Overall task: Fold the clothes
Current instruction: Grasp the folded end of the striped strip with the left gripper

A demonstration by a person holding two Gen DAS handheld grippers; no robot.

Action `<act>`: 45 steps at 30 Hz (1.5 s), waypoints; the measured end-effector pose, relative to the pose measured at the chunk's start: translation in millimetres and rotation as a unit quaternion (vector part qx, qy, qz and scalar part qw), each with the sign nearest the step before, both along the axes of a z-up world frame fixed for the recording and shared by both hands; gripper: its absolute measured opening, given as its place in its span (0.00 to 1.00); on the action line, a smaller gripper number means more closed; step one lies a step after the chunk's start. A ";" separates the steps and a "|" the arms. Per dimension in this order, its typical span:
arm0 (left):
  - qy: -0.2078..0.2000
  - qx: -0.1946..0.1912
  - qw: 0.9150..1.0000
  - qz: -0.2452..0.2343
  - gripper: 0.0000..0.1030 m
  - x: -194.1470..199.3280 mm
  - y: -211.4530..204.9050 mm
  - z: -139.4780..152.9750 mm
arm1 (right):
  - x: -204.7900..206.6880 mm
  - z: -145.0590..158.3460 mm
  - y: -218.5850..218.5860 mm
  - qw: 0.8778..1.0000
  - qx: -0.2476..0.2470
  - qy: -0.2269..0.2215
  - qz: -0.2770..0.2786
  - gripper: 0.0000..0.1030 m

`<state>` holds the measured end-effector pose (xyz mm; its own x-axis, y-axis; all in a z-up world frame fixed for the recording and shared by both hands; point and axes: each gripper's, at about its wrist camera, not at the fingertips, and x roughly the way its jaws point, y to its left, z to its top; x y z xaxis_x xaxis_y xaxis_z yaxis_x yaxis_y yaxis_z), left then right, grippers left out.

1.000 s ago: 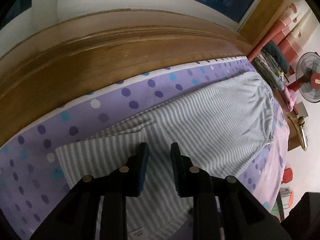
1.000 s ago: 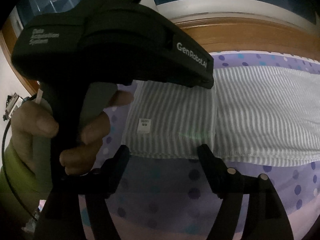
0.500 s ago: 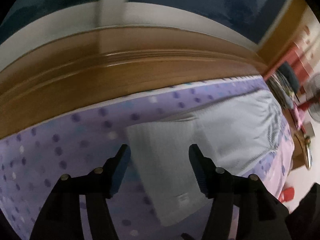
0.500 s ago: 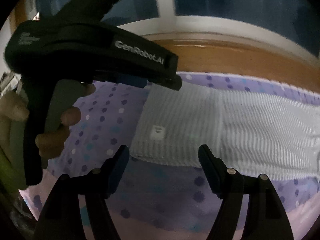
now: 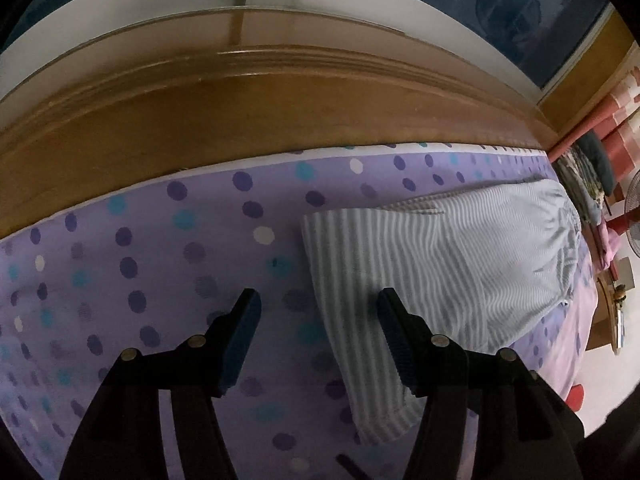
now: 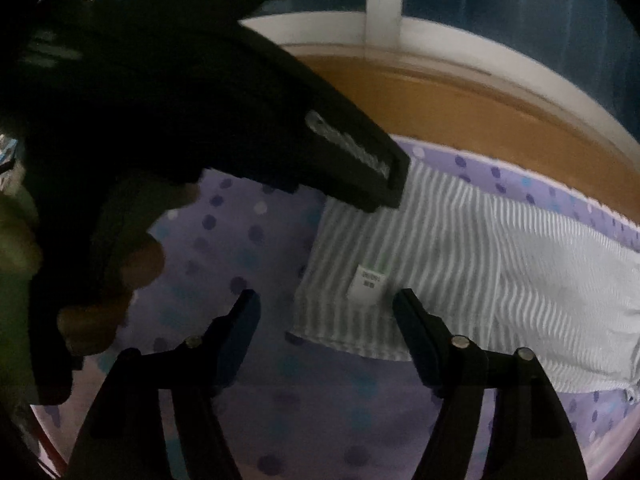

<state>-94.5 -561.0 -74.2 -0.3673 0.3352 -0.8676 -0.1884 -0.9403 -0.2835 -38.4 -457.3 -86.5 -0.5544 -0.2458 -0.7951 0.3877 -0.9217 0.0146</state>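
Left gripper (image 5: 316, 322): open, empty, over the shirt's (image 5: 440, 264) left edge.
Right gripper (image 6: 326, 320): closing, empty.
Advice: pinch both end corners together, fold evenly rightward.

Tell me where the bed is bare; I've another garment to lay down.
Bare sheet lies left of the striped garment, up to the headboard, and along its near hem. The right side is covered by the garment.

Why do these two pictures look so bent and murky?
Left wrist view: the fisheye lens bows the headboard into an arc and blackens the corners; the striped garment is sharp. Right wrist view: dimmer and slightly blurred, with the other hand-held gripper a dark silhouette against the window.
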 end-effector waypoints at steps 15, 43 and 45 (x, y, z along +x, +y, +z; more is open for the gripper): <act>-0.002 0.044 0.999 -0.002 0.62 -4.2 -6.9 -7.9 | -10.5 -12.4 -8.0 0.997 0.062 0.025 -0.029 0.54; -0.021 0.100 0.994 -0.026 0.58 -14.9 9.7 -12.6 | 24.1 9.0 23.9 0.995 0.046 0.078 -0.037 0.38; -0.020 0.100 0.994 -0.029 0.58 -14.5 9.5 -12.8 | 24.9 5.7 18.9 0.995 0.055 0.079 -0.025 0.39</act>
